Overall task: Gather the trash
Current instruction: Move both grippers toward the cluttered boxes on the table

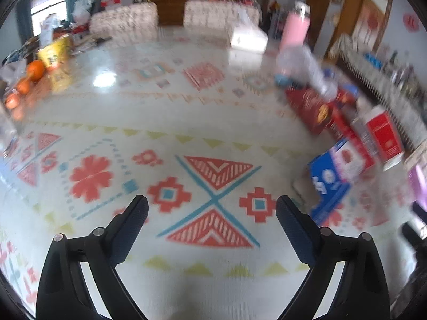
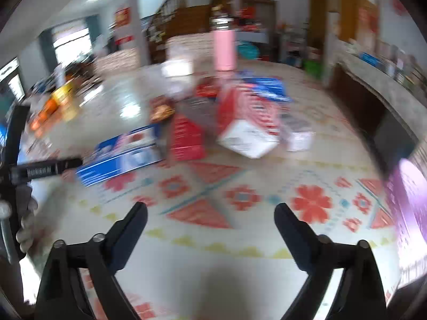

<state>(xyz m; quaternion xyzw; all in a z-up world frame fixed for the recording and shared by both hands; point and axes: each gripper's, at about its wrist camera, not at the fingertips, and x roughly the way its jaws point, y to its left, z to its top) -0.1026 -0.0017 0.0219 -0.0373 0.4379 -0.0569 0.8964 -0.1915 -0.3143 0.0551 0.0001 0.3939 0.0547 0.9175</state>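
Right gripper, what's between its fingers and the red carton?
Only bare patterned tablecloth between the right gripper and the red carton, in the right wrist view.

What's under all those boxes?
The boxes sit on a patterned tablecloth with red flowers, triangles and yellow zigzags. It shows all around them, but the part right underneath the boxes is covered, so I can't see it.

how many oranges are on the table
3 at least, all at the table's far left edge in the left wrist view: one orange by the yellow box, a second just below it, a third lower still. Blur may hide more.
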